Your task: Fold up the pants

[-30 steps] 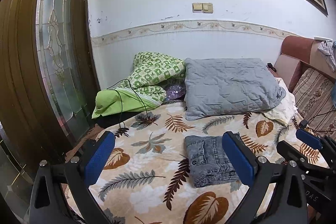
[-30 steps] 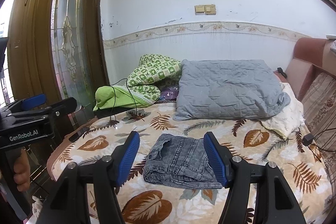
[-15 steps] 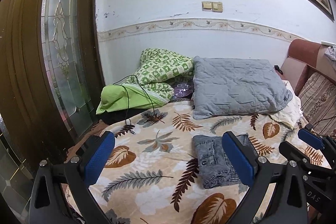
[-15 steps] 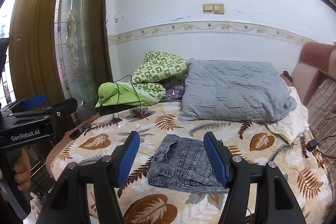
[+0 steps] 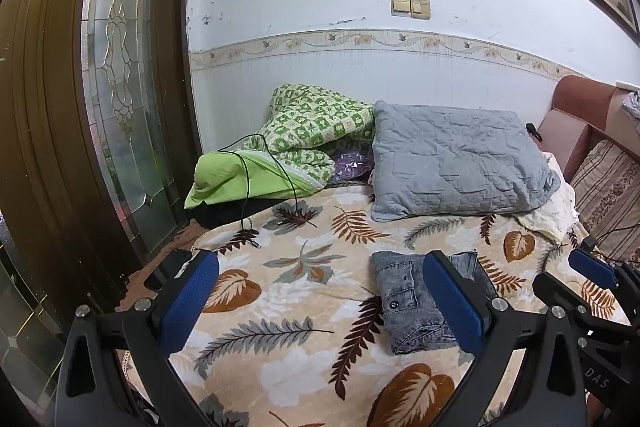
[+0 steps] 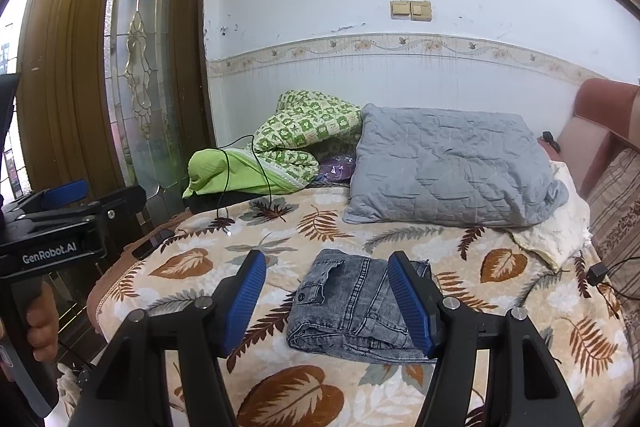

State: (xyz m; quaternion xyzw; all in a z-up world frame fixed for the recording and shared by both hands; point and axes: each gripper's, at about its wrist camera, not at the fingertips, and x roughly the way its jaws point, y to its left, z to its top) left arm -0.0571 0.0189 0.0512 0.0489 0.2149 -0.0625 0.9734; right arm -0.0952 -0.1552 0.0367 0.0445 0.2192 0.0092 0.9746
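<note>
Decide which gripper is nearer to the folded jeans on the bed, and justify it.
Right. The right gripper hangs open almost straight in front of the folded jeans, which lie partly between its fingers in its view. The left gripper, also open, sits off to their left.

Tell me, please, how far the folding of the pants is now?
Done: the jeans lie folded in a compact stack on the leaf-print blanket. In hand: nothing; the left hand-held gripper and right hand-held gripper are open and empty. Left: apparently nothing.
</note>
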